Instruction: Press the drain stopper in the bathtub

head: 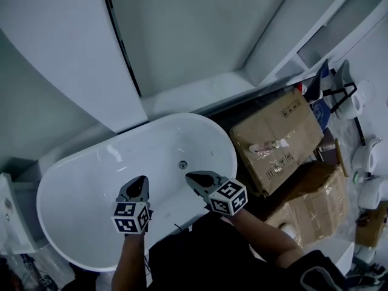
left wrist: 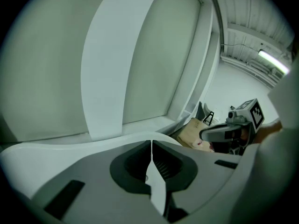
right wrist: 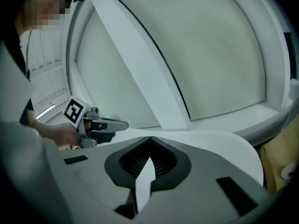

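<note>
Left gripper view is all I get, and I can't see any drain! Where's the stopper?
Observer: The head view shows the drain stopper in the floor of the white bathtub, toward its far rim.
Operator: Which gripper is closer to it?
Observer: The right gripper. Its tip shows just beside the stopper in the head view, while the left gripper is off to the left.
Operator: Is the right one holding anything?
Observer: No. The right gripper view shows its jaws closed together with nothing between them.
</note>
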